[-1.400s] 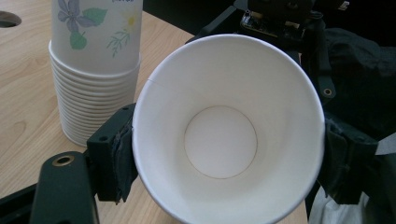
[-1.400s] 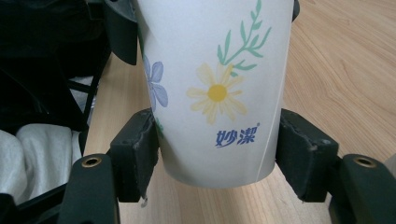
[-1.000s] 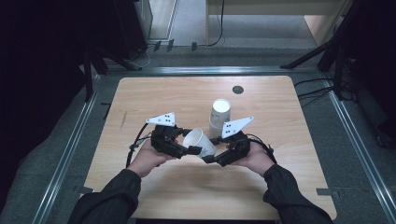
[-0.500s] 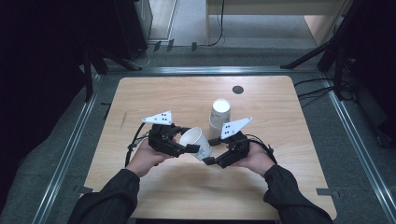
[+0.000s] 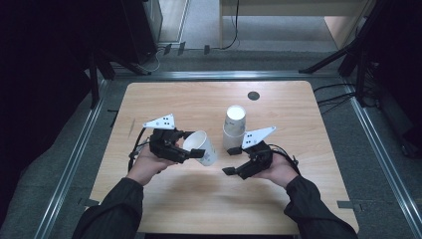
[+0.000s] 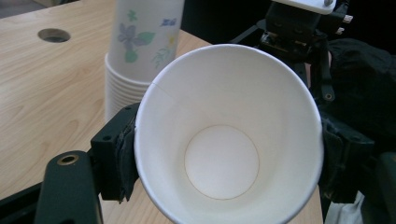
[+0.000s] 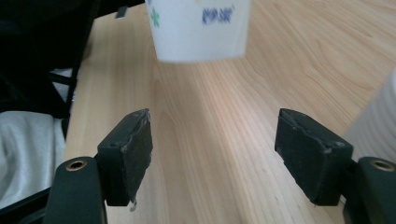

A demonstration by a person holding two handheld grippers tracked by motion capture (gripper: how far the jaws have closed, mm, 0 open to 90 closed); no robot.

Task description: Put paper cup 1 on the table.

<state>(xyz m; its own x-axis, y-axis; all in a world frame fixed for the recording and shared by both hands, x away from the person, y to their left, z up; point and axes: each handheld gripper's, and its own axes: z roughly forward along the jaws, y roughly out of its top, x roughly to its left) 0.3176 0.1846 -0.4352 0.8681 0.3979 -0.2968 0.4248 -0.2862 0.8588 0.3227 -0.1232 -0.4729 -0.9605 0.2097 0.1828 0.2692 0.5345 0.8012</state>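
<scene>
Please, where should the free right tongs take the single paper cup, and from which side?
Probably on the closed bottom end of the paper cup, coming from the right. The left tongs already clamp it near the rim, and it lies tilted with that end toward the right tongs, whose jaws stand open and have just been moving, with nothing between them.

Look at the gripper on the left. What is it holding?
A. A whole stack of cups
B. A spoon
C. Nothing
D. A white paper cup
D: the left gripper has its jaws pressed on either side of a single white paper cup, as the left gripper view shows.
</scene>
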